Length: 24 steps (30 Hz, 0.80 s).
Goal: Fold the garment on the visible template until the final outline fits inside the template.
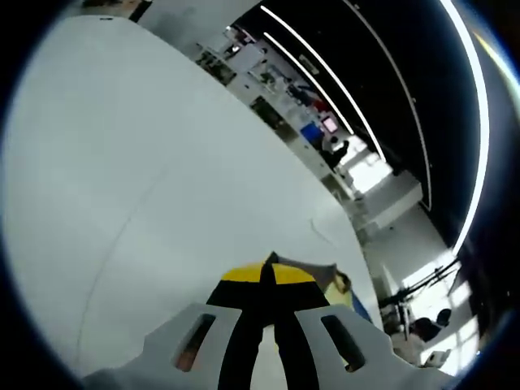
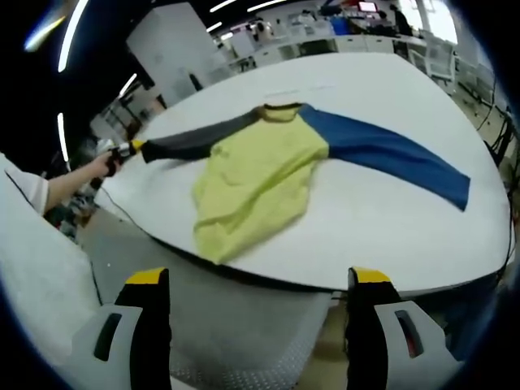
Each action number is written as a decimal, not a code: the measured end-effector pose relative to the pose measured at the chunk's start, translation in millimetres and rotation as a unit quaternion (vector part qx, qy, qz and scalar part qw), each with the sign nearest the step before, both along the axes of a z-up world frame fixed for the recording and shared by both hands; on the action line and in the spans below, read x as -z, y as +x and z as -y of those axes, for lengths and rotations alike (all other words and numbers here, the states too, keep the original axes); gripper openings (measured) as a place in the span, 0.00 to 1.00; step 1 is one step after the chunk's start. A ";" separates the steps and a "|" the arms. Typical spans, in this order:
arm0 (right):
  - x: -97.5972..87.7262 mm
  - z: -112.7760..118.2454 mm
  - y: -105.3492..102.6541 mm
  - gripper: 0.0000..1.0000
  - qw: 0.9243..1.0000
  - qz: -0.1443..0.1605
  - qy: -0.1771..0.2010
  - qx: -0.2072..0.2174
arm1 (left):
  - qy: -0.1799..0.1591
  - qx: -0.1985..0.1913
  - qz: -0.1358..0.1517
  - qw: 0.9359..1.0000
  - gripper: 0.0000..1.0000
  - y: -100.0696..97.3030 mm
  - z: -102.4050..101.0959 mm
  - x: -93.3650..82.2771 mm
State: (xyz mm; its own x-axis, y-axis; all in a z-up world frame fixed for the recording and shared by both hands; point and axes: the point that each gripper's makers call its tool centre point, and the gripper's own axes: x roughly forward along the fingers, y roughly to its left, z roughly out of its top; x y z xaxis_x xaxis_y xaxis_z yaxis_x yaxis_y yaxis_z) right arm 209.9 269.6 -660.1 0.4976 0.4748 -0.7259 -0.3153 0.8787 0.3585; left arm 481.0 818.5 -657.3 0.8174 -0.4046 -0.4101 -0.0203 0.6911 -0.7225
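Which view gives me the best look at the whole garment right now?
The right gripper view: the garment lies spread on the white table, yellow body, blue sleeve and grey sleeve all visible, with the left gripper at the grey cuff. The left gripper view shows just a scrap of grey and yellow fabric past its shut tips.

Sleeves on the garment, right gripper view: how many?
2. The grey sleeve stretches left, its cuff pinched by the left tool; the blue sleeve lies spread to the right.
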 end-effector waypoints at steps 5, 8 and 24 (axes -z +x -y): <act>0.5 -0.6 0.6 0.90 1.000 -0.003 -0.001 0.001 | 0.002 -0.002 -0.006 1.000 0.00 1.6 -4.1 5.3; 0.8 -0.6 1.1 0.90 1.000 -0.004 -0.002 0.001 | 0.003 -0.004 -0.009 1.000 0.00 2.2 -6.0 7.8; 4.5 -4.4 2.1 0.90 1.000 -0.014 -0.005 0.000 | -0.003 -0.008 -0.022 1.000 0.00 7.4 -15.5 25.1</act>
